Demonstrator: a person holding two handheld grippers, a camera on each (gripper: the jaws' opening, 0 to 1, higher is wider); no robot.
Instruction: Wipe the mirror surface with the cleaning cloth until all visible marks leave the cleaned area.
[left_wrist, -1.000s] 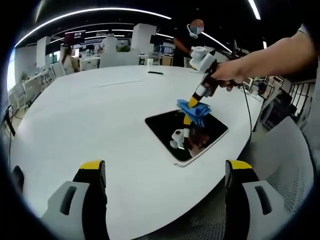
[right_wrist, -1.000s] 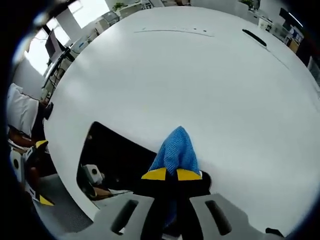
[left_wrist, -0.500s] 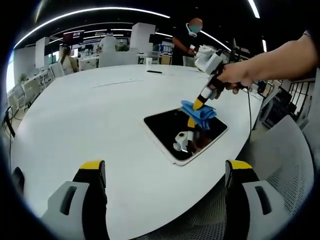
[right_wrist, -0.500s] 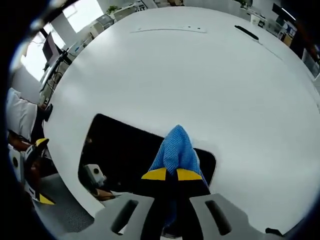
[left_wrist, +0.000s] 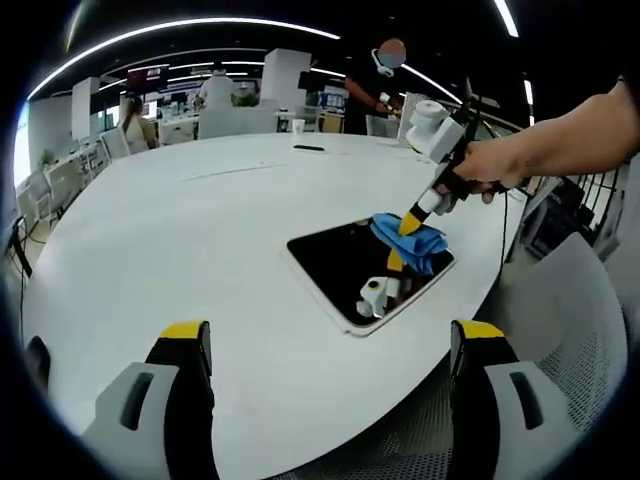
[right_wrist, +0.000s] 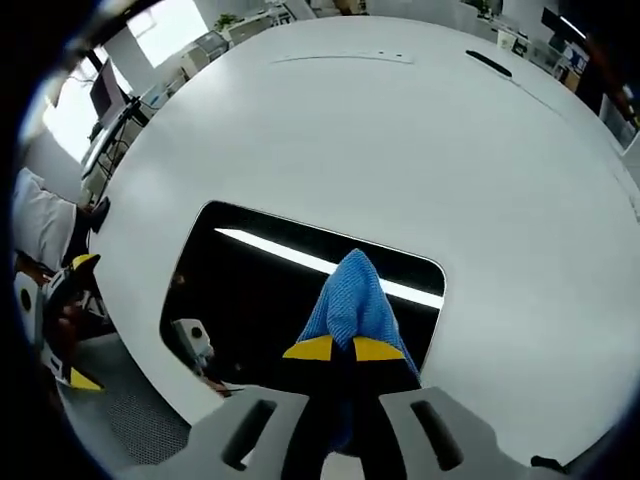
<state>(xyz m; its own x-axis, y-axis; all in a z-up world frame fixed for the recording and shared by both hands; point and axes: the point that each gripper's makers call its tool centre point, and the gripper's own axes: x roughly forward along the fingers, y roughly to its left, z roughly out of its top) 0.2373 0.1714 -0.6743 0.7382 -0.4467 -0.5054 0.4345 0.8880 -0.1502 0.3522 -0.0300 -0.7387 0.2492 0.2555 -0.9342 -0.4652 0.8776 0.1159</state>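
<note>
I see a bright blue cloth (right_wrist: 352, 300) with a fine woven texture, against the mirror (right_wrist: 250, 290), whose glass reads black with a white light streak and a pale rim. My right gripper (right_wrist: 334, 349) has yellow-tipped black fingers (right_wrist: 312, 348) on grey bodies. The table (right_wrist: 400, 140) is plain white.

A large white oval table (left_wrist: 200, 230) takes up most of the left gripper view, its far edge running toward 12 o'clock. A small dark flat object (left_wrist: 309, 147) lies on it near that far edge. Beyond, an open office spreads from 10 to 1 o'clock, with desks, a white pillar (left_wrist: 286, 76) and people standing. Long curved ceiling light strips (left_wrist: 180, 24) glow against a dark ceiling. Bright windows (left_wrist: 22, 150) sit at 9 o'clock. A grey mesh chair back (left_wrist: 570, 310) stands at 4 o'clock.
</note>
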